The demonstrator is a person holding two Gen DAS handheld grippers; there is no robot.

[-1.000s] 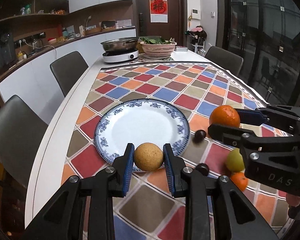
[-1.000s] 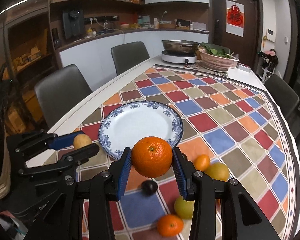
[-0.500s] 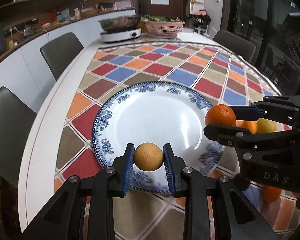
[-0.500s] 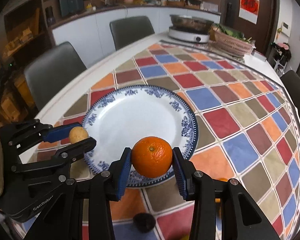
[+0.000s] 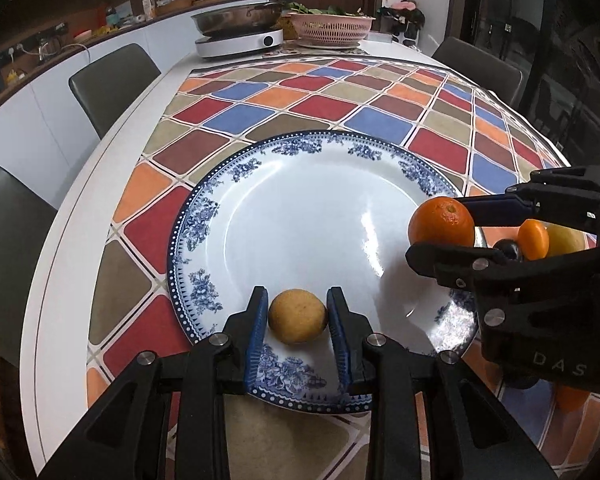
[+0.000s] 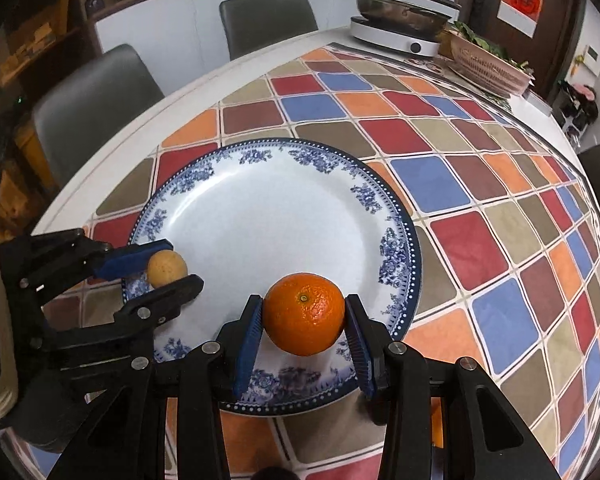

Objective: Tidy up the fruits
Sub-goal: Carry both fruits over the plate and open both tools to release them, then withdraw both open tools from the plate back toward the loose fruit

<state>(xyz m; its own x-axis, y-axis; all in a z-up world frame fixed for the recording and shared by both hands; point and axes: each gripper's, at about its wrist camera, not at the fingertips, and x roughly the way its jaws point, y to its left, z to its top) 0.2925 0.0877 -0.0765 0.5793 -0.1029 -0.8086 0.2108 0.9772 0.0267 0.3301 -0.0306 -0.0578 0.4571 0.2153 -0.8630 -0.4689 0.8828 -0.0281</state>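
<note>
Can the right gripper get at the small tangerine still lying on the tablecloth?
Probably not yet: the right gripper is shut on the big orange over the plate. The small tangerine lies beside it, unobstructed once the orange is released.

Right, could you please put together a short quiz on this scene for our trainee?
1. True or false: the right gripper holds the orange.
2. Fill in: the pattern on the rim of the plate is ___.
3. The yellow fruit sits between the fingers of: A the left gripper, B the right gripper, C neither.
Key: 1 true; 2 blue; 3 A.
</note>
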